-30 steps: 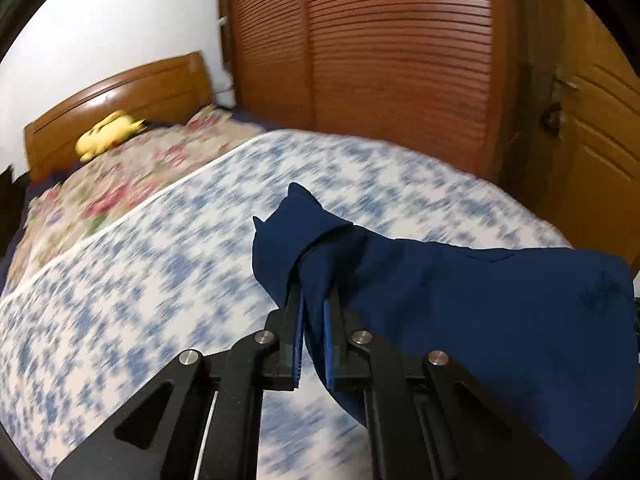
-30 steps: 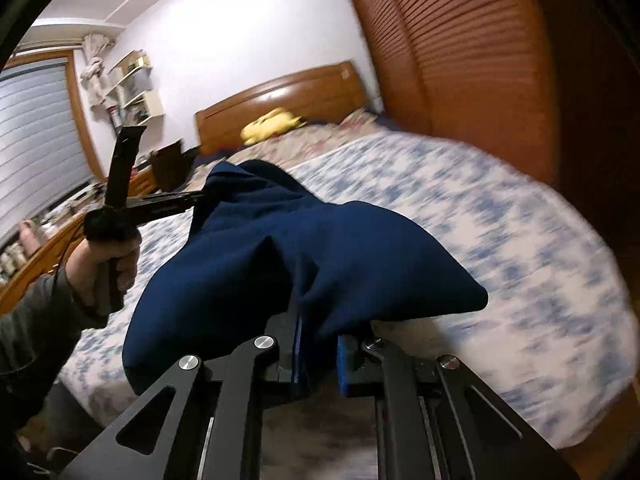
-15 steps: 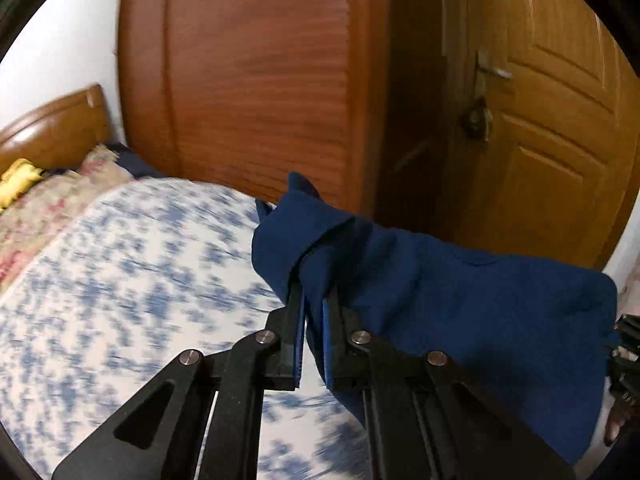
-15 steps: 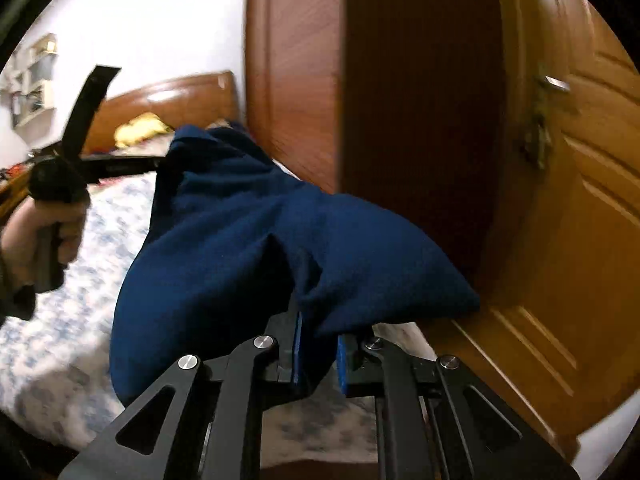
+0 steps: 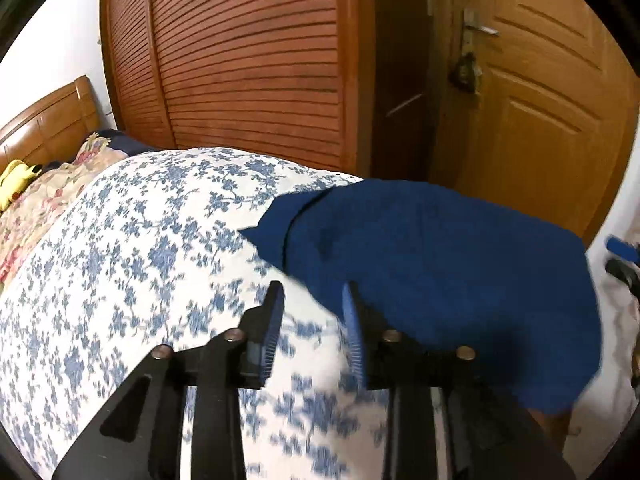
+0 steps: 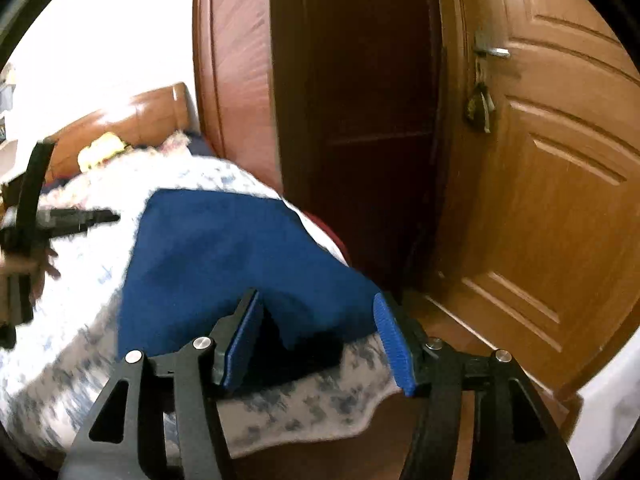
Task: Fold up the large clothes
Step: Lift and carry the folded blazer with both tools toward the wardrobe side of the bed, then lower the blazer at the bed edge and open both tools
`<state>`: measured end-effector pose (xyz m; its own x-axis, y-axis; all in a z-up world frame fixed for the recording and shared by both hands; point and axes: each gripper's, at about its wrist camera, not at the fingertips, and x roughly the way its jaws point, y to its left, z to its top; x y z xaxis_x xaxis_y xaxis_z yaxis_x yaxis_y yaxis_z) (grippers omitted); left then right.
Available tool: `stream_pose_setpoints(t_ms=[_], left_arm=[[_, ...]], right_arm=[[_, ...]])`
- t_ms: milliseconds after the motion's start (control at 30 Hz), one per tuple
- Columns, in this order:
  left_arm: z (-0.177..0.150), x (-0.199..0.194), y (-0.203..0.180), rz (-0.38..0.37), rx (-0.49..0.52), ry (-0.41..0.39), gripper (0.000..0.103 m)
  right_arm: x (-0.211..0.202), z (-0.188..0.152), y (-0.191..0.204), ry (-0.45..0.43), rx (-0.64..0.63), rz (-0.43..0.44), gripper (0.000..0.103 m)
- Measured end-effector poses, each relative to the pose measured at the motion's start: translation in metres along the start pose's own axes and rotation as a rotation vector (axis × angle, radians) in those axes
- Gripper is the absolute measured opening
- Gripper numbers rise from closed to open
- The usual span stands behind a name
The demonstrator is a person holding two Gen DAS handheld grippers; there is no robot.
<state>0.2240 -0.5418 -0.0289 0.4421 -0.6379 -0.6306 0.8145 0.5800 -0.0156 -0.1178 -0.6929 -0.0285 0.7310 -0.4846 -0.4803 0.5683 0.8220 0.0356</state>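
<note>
A folded dark blue garment (image 5: 440, 264) lies on the blue-flowered bed sheet (image 5: 132, 264) near the bed's foot corner. My left gripper (image 5: 312, 300) is open, its jaws apart at the garment's near left edge, holding nothing. In the right wrist view the garment (image 6: 224, 264) lies on the sheet at the bed's edge. My right gripper (image 6: 320, 312) is open with jaws wide apart at the garment's near edge, empty. The left gripper also shows in the right wrist view (image 6: 104, 216) at far left, held by a hand. The right gripper's blue pad shows at the far right of the left wrist view (image 5: 622, 249).
A slatted wooden wardrobe (image 5: 248, 60) stands beyond the bed. A wooden door (image 6: 552, 184) with handle and hanging keys is at right. The wooden headboard (image 5: 48, 120), a flowered quilt (image 5: 44, 196) and a yellow plush toy (image 5: 16, 180) are at far left.
Both grippers opened and let go of the blue garment, which dropped flat onto the bed near the foot corner. Both grippers have drawn back a little from it.
</note>
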Motion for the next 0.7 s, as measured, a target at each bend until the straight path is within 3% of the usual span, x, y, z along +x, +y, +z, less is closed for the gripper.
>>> stream_pose_setpoints(t_ms=[267,433,700], left_arm=[[-0.035,-0.050,-0.003,-0.052,-0.010,-0.031,0.040],[-0.054,-0.076,-0.004,-0.063,0.002,-0.039,0.044],[-0.087,-0.119,-0.005,-0.026,0.000,-0.081,0.047]], right_arm=[[0.054,0.008,0.043,0.074,-0.071,0.083,0.060],[0.104,-0.007,0.038,0.220,-0.083,0.054,0.060],[0.084,0.005,0.048,0.174,-0.100,-0.028,0.060]])
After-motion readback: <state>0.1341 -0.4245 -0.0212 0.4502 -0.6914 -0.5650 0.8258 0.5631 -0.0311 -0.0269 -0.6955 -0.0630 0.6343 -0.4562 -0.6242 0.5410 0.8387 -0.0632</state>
